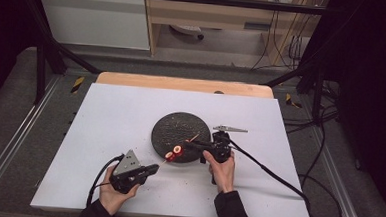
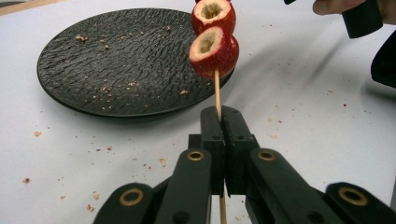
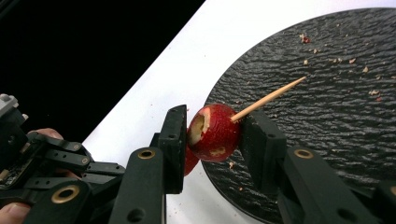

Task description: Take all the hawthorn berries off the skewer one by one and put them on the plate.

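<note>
A thin wooden skewer (image 2: 217,91) carries two red cored fruits. My left gripper (image 2: 221,116) is shut on the skewer's lower end and holds it tilted up over the near edge of a black round plate (image 1: 180,125). The nearer fruit (image 2: 214,51) sits just above those jaws, and the second fruit (image 2: 213,14) is behind it. My right gripper (image 3: 212,135) has its pads against both sides of the top fruit (image 3: 215,133). The skewer's pointed tip (image 3: 271,97) sticks out past that fruit over the plate (image 3: 327,93). In the high view the two grippers (image 1: 155,167) (image 1: 185,145) meet at the fruits (image 1: 173,152).
Small crumbs lie on the plate (image 2: 116,65) and on the white table (image 1: 120,119) around it. A wooden strip (image 1: 182,83) runs along the table's far edge. Cables trail from both grippers toward the near and right edges.
</note>
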